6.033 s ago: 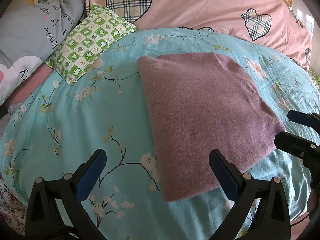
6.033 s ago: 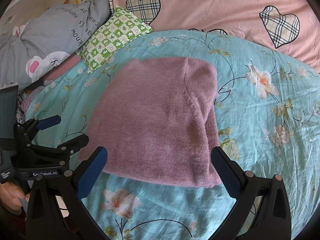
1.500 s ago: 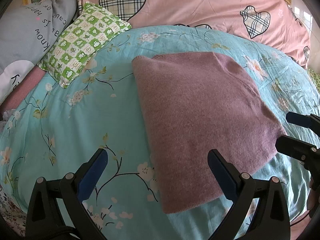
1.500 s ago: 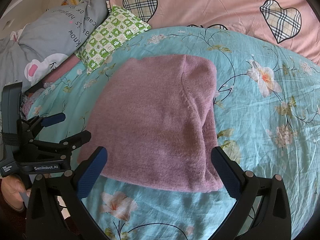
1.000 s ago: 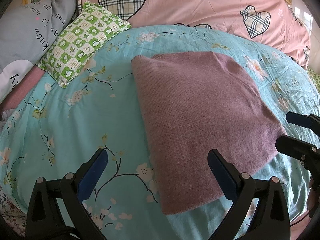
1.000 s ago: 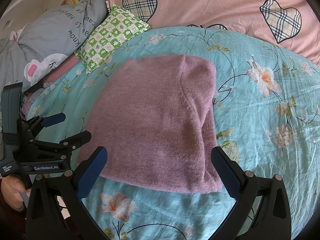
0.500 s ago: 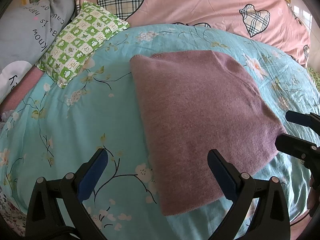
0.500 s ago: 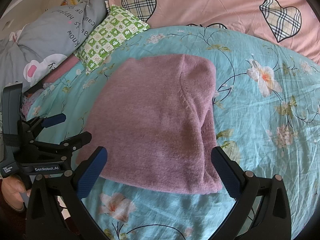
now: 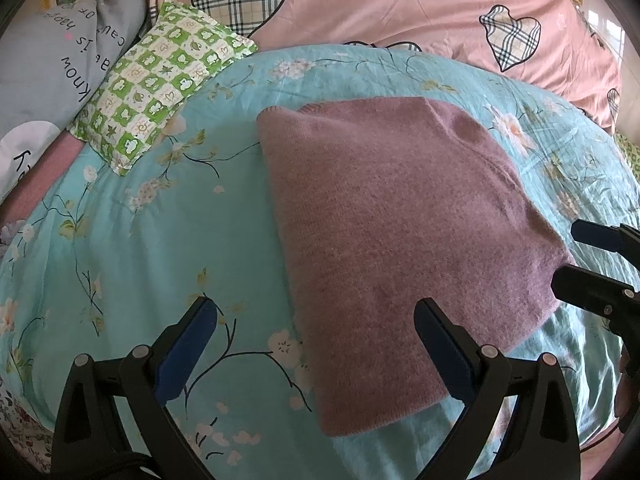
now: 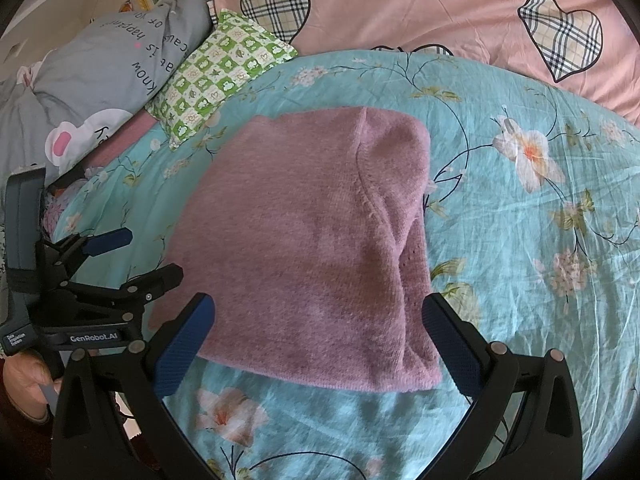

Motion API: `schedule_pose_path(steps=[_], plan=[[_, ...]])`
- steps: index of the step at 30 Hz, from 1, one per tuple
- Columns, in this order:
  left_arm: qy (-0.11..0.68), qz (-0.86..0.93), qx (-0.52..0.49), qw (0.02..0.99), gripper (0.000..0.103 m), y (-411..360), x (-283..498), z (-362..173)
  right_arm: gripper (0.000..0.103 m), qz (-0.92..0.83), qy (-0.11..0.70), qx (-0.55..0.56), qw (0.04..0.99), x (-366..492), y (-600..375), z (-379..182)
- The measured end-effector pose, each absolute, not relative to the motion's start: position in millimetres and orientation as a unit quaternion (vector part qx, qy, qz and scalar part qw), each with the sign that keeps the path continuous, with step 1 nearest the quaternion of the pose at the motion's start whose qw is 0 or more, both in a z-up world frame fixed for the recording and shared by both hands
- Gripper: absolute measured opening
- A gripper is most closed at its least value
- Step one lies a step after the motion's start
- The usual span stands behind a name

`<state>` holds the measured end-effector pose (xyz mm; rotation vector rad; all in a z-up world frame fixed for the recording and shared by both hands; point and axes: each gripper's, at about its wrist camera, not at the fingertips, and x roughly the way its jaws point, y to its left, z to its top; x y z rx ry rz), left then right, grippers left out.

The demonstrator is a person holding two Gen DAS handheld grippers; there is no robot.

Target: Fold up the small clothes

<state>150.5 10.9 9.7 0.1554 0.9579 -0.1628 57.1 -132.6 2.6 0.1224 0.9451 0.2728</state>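
A mauve knitted sweater [image 9: 392, 232] [image 10: 316, 248] lies folded flat into a rough rectangle on the teal floral bedsheet [image 9: 152, 240] [image 10: 540, 240]. My left gripper [image 9: 316, 340] hovers open over the sweater's near left corner, nothing between its fingers. My right gripper [image 10: 318, 338] stands open above the sweater's near edge, also empty. In the left wrist view the right gripper [image 9: 588, 256] shows at the right edge beside the sweater. In the right wrist view the left gripper [image 10: 136, 256] shows at the left, a hand [image 10: 24, 384] holding it.
A green checked pillow [image 9: 160, 92] [image 10: 220, 76] and a grey printed pillow [image 9: 52, 68] [image 10: 100, 80] lie at the back left. A pink quilt with plaid hearts [image 9: 380, 16] [image 10: 440, 8] runs along the back. Bare sheet stretches left and right of the sweater.
Nearly nothing: both grippers stay open and hover in place, and the sweater has not moved. The left view has drifted very slightly.
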Motion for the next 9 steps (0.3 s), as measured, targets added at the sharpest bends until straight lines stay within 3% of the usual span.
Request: schedule_pose_path(steps=[9], plan=[[0.465, -0.071, 0.062, 0.88, 0.099, 13.1, 160.4, 6.3, 0.103, 0.133, 0.457, 0.063, 0.877, 66.1, -135.5, -2.0]])
